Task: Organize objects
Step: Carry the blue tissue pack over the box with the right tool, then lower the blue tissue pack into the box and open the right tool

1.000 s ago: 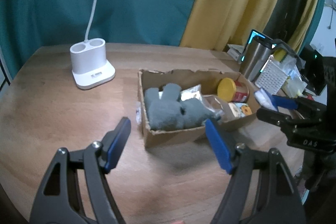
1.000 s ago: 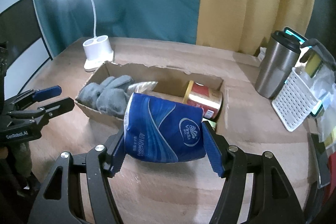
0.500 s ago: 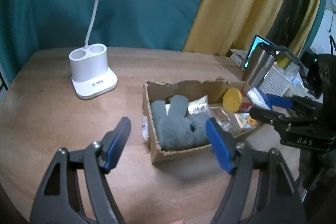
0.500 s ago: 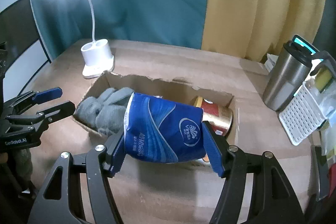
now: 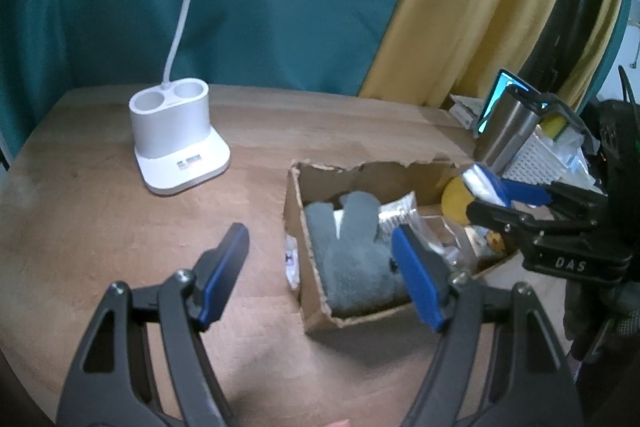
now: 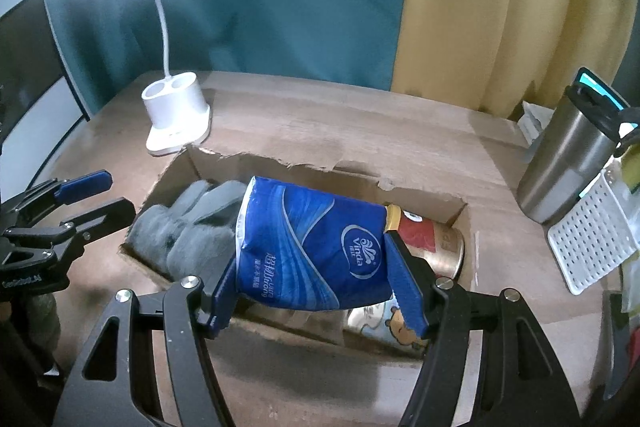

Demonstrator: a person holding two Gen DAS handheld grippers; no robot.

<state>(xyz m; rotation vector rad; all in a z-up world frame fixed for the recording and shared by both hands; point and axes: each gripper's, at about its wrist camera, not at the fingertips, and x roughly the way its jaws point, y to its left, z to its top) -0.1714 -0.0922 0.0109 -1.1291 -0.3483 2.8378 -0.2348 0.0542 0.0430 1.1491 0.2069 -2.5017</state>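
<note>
since a sec ago both views are showing the cardboard box [image 6: 424, 203] sitting closer & lower in frame, so both hands are closing in on it; the blue tissue pack [image 6: 316, 247] is now hanging over the box's middle instead of short of its near wall.

pack is being held crosswise by the right tongs [image 6: 320, 279], pads pressing its two ends, wrapper bulging a bit. it's sitting above the gap betw the grey gloves [image 6: 188, 227] on the left & the red/gold can [image 6: 428, 239] lying on its side at right. left tongs [image 5: 320, 271] are hovering wide w/ nothing in them, just short of the box's near left corner.

to do this well, imo: keep lowering the pack into that middle gap, keeping it level so an end isn't catching on the torn box rim or the can. it's soft, so no extra squeeze needed; release only once it's resting on sth. left tongs could be steadying the box wall if it's sliding on the counter [image 5: 120, 211].

writing: pack is reading "vinda" in an oval logo, plus "ultra strong" & chinese chars too small to make out. right tongs' body in left view is reading "das". cartoon bear packet [image 6: 384, 327] in the box, text unreadable. lamp base [image 5: 180, 143] label too small.
</note>
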